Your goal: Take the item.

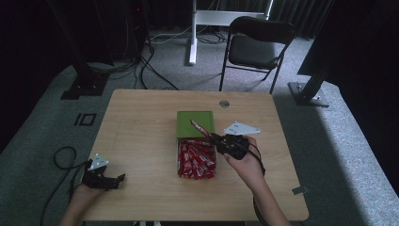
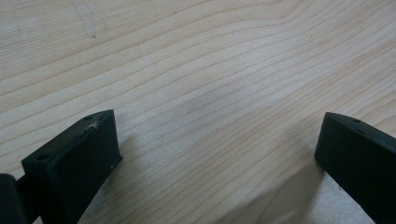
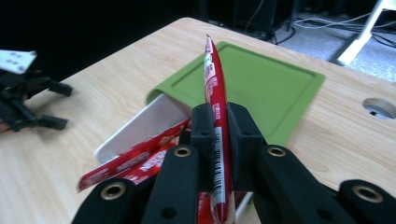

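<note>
The left gripper point(image 1: 115, 180) rests low at the table's near left corner, jaws spread wide, held by the left hand point(image 1: 84, 193). The right gripper point(image 3: 216, 122) is lifted mid-table, jaws clamped together, its forearm point(image 1: 266, 202) angling in from the near edge.

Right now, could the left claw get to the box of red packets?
Probably yes. The left claw rests open near the table's front left corner, and only bare wood lies between it and the box of red packets. The right claw holds one packet above the box.
</note>
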The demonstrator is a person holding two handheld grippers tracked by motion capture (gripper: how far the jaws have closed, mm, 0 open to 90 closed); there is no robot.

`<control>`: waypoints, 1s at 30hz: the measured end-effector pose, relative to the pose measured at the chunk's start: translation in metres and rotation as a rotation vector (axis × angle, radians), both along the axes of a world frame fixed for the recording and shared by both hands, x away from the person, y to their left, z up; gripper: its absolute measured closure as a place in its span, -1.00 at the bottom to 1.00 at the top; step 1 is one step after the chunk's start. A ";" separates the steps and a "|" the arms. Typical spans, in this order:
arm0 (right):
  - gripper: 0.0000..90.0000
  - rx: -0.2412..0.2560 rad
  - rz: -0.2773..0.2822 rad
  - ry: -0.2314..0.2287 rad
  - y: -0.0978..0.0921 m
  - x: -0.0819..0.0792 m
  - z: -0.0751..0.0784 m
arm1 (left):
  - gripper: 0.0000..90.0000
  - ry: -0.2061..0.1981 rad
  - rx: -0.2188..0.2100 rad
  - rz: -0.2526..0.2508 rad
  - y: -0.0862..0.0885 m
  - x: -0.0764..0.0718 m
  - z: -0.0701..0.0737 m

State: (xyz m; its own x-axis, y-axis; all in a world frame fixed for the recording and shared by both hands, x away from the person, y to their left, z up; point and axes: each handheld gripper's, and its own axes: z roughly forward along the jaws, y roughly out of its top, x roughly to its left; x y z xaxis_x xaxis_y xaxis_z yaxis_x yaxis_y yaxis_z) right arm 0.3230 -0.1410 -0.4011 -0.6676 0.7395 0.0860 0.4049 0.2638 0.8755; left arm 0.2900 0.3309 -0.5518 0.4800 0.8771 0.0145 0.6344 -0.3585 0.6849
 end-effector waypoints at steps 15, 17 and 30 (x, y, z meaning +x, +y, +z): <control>0.84 0.005 -0.183 -0.041 -0.024 0.026 -0.015 | -0.99 -0.002 0.001 0.000 0.000 0.000 0.000; 0.84 0.018 -0.202 -0.040 -0.027 0.029 -0.017 | -0.99 -0.002 0.000 0.000 0.000 0.000 0.000; 0.84 0.036 -0.331 -0.013 -0.039 0.045 -0.048 | -0.99 -0.001 0.001 -0.001 0.000 0.000 0.000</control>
State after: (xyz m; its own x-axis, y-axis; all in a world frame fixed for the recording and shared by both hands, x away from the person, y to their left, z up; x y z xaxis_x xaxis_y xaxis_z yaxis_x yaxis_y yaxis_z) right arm 0.3681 -0.1805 -0.4491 -0.3931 0.9130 0.1091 0.4526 0.0889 0.8873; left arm 0.2900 0.3309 -0.5518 0.4805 0.8768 0.0154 0.6337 -0.3593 0.6850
